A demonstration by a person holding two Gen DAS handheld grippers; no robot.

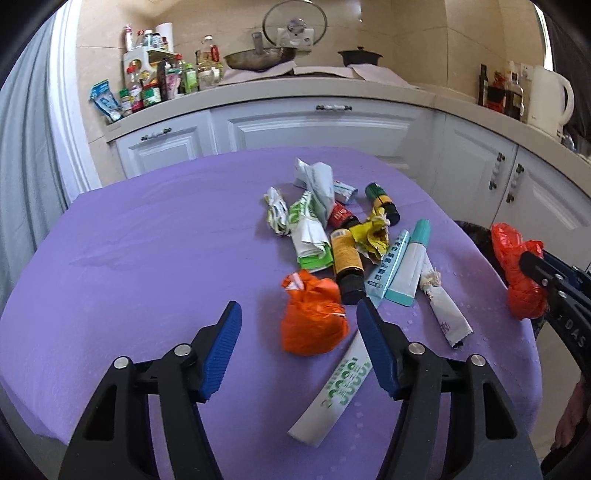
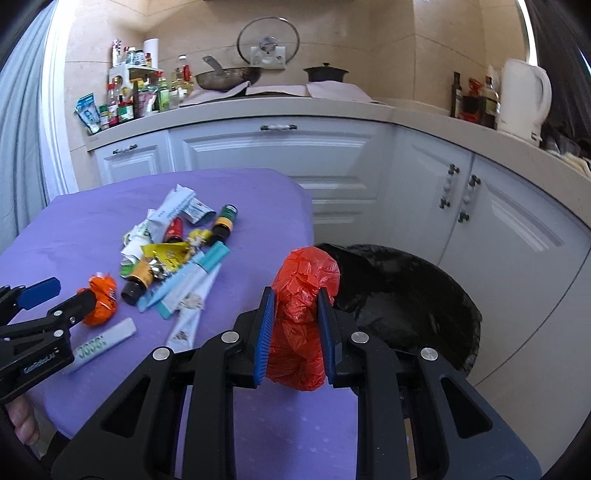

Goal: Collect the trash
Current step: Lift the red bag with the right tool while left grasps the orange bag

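Both views bright, evenly lit by soft daylight. Source appears to be at the left: the pale grey curtain [image 1: 26, 147] and white window frame [image 1: 68, 110] are the brightest areas, near washed out.

Shadows weak and diffuse; only faint dark patches under the crumpled wrappers on the purple tablecloth [image 1: 147, 240].

Mild glare: sheen on the round glass pan lid [image 1: 294, 23] hung on the wall, highlights on the glossy white cabinet doors [image 2: 517, 236].

Strong fisheye distortion: counter edge and cabinet lines bow heavily; black vignette fills all corners.

Centre is sharp. Edges soften slightly. Printed text on the wrappers is mostly unreadable.
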